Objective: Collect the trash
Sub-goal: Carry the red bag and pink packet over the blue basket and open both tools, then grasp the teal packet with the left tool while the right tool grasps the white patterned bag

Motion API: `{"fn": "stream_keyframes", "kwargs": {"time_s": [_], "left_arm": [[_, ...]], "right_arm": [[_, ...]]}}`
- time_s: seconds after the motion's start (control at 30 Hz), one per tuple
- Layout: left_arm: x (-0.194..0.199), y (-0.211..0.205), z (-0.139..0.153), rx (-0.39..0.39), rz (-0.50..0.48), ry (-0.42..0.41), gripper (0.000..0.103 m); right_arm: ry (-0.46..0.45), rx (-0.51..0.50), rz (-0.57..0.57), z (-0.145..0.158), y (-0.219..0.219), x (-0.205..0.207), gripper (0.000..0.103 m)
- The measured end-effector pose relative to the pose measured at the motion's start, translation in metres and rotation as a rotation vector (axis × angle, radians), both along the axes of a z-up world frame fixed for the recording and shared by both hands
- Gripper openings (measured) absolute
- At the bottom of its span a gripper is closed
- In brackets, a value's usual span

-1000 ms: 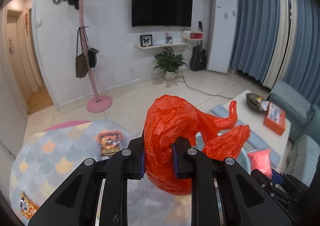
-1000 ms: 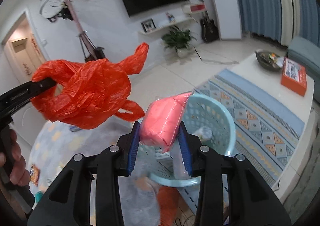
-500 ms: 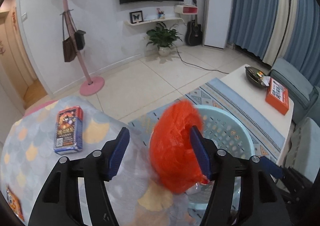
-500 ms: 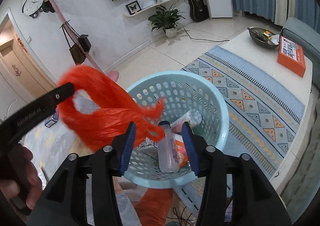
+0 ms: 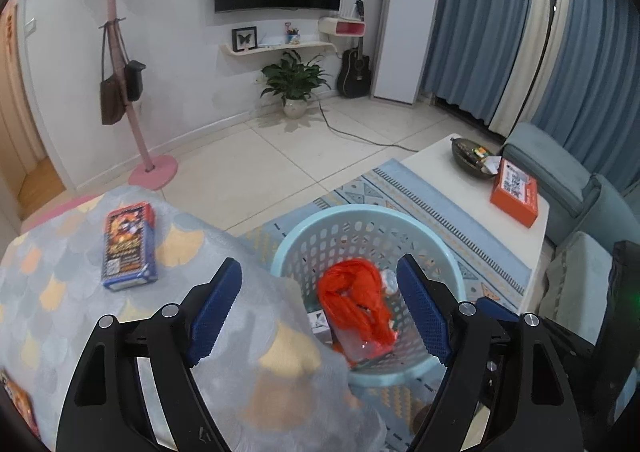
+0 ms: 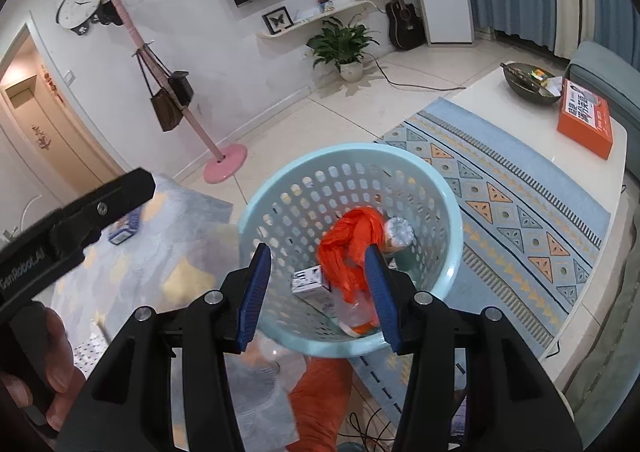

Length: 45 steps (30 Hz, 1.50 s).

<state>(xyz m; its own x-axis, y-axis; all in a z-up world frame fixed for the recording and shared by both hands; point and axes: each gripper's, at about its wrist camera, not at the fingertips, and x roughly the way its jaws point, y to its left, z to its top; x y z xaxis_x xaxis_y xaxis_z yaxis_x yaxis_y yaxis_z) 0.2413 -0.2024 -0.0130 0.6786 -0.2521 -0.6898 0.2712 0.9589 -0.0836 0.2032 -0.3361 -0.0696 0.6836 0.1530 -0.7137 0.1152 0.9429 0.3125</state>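
Note:
A crumpled orange plastic bag point(image 5: 356, 300) point(image 6: 352, 236) lies inside the light blue perforated basket point(image 5: 360, 211) point(image 6: 348, 151), on top of a clear bottle point(image 6: 396, 230) and a small white carton point(image 6: 308, 280). My left gripper point(image 5: 318, 272) hangs over the basket's near rim with its jaws opening and nothing between the pads. In the right wrist view one of its fingers point(image 6: 100, 207) reaches in from the left. My right gripper point(image 6: 317, 252) is open above the basket with nothing in it. A red and blue box point(image 5: 128, 248) lies on the scale-patterned blanket point(image 5: 60, 292).
A person's hand point(image 6: 52, 364) holds the left gripper's grip. A pink coat stand point(image 5: 154, 167) is on the tiled floor behind. To the right, a white low table point(image 5: 440, 171) carries an orange box point(image 5: 516, 191) and a dark bowl point(image 5: 472, 159). A patterned rug lies under the basket.
The left gripper opened and the orange bag dropped from it into the basket. The right gripper let go of its pink packet. Both grippers sank closer to the basket.

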Motion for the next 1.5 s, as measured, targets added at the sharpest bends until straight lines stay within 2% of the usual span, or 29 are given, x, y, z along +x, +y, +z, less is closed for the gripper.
{"fn": "stream_keyframes", "kwargs": {"time_s": [0.13, 0.33, 0.43, 0.5, 0.67, 0.9, 1.07, 1.23, 1.4, 1.5], "left_arm": [[-0.023, 0.027, 0.012, -0.036, 0.025, -0.035, 0.078], [-0.063, 0.081, 0.033, -0.068, 0.073, -0.084, 0.078], [-0.089, 0.125, 0.039, -0.163, 0.086, -0.08, 0.078], [-0.107, 0.152, 0.042, -0.19, 0.108, -0.098, 0.078], [-0.15, 0.216, 0.042, -0.163, 0.233, -0.137, 0.078], [-0.192, 0.294, 0.009, -0.132, 0.407, -0.072, 0.078], [-0.204, 0.313, -0.024, -0.14, 0.423, 0.027, 0.078], [-0.202, 0.308, -0.055, -0.142, 0.411, 0.106, 0.078], [-0.195, 0.291, -0.079, -0.096, 0.425, 0.156, 0.078], [-0.195, 0.286, -0.082, -0.075, 0.443, 0.147, 0.077]], "right_arm": [[-0.035, -0.002, 0.033, 0.016, 0.021, -0.011, 0.046], [-0.105, -0.015, 0.118, 0.044, 0.067, -0.031, 0.052], [-0.134, -0.031, 0.181, 0.057, 0.095, -0.041, 0.057], [-0.142, -0.054, 0.232, 0.062, 0.118, -0.047, 0.059], [-0.165, -0.102, 0.351, 0.062, 0.175, -0.065, 0.061], [-0.15, -0.136, 0.476, 0.042, 0.241, -0.074, 0.061], [-0.129, -0.149, 0.524, 0.014, 0.265, -0.078, 0.061], [-0.094, -0.181, 0.528, -0.013, 0.28, -0.072, 0.061], [-0.077, -0.19, 0.535, -0.019, 0.283, -0.068, 0.061], [-0.056, -0.191, 0.546, -0.023, 0.285, -0.066, 0.061]]}}
